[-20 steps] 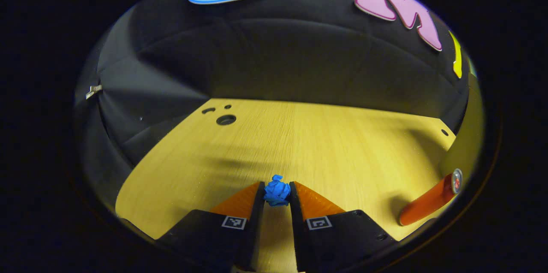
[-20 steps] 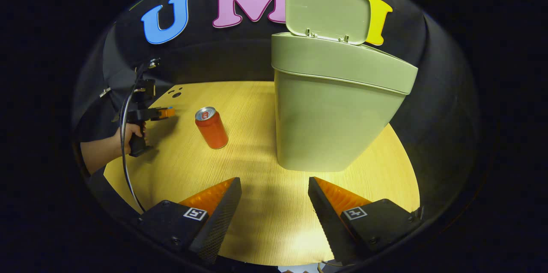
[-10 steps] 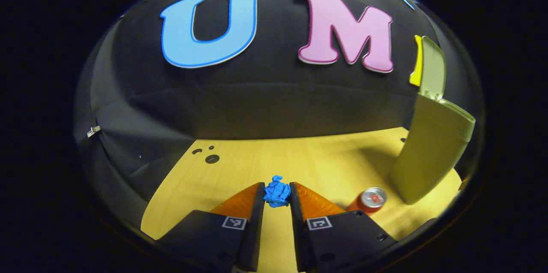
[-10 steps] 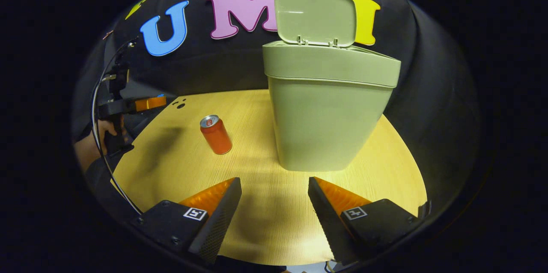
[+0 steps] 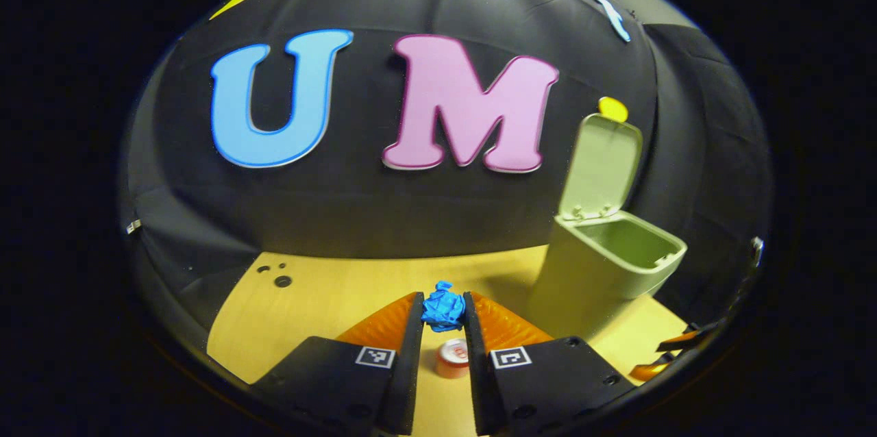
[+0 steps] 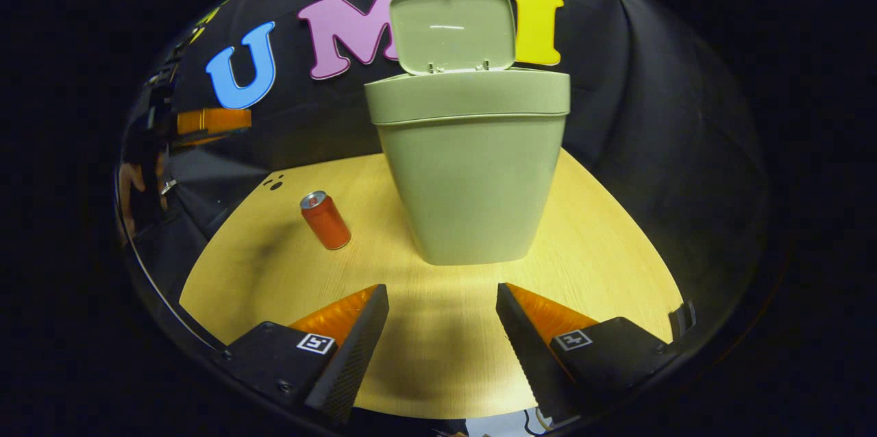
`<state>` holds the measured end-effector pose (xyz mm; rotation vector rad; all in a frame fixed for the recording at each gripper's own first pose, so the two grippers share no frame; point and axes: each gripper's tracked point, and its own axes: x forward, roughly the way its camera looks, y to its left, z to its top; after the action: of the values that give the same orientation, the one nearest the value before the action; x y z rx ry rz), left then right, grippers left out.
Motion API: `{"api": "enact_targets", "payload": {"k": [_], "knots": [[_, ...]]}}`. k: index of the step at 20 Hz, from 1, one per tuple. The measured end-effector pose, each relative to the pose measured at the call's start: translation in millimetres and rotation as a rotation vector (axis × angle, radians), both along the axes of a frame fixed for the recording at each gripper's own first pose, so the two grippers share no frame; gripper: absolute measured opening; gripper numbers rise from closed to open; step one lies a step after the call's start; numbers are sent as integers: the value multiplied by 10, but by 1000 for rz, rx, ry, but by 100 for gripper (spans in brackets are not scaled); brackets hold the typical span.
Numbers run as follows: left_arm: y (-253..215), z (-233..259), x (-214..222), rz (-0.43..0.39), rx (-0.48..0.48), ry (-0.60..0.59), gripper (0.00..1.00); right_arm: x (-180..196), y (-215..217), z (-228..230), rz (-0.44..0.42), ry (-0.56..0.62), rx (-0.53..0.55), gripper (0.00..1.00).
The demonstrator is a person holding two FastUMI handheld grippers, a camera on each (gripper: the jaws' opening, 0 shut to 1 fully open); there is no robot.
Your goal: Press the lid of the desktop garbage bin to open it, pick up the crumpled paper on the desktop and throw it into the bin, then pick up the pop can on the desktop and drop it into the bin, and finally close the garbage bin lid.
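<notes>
Paper (image 5: 443, 309): blue crumpled ball, pinched between both fingers of the left gripper (image 5: 442, 317) at their tips. Held aloft over the table (image 5: 322, 300), not resting on it; the lift looks meant to carry it above the bin's rim.

Left gripper, from the right gripper view (image 6: 205, 120): seen far left, high against the wall, with part of the holding hand (image 6: 129, 183) below it. The height fits a carry toward the bin mouth.

Can (image 6: 325, 220): red, upright on the table, left of the bin and apart from it. In the left gripper view the can (image 5: 453, 357) shows below, in the gap between the fingers, top end visible. Untouched; judged to be item 2, waiting its turn.

Bin (image 6: 473, 163): green, standing near the table's middle, body tapering toward the base. In the left gripper view the bin (image 5: 603, 266) lies to the right of the paper, mouth open and interior seen; no contents can be made out.

Lid (image 6: 452, 29): swung up and back on its rear hinge, leaving the mouth free for drops. Step 1 judged done; closing remains last.

Right gripper (image 6: 442, 324): fingers spread wide, nothing between them, hanging low over the near table and facing the bin. Likely kept back to leave the left gripper's path free.
</notes>
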<state>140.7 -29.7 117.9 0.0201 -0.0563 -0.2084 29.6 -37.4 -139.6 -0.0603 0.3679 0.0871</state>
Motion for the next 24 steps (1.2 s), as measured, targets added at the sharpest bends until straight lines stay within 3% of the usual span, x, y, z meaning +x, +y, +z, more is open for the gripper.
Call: {"api": "enact_targets", "payload": {"k": [6, 13, 20, 21, 22, 23, 24], "knots": [[-1029, 408, -77, -192, 32, -62, 36, 57, -234, 2, -42, -18, 41, 99], [-1949, 378, 159, -349, 80, -42, 37, 118, -275, -113, -55, 1, 71, 100], [-2277, 197, 317, -399, 102, 20, 36, 34, -291, -185, -43, 14, 60, 99], [-2298, 162, 315, -408, 108, 24, 47, 26, -305, -202, -46, 19, 59, 99], [-2305, 160, 331, -410, 116, 19, 46, 23, -319, -218, -51, 24, 57, 99], [-2293, 160, 316, -412, 120, 12, 52, 26, -332, -234, -57, 29, 53, 99], [-2281, 161, 321, -406, 122, 7, 63, 29, -336, -239, -57, 33, 53, 99]]}}
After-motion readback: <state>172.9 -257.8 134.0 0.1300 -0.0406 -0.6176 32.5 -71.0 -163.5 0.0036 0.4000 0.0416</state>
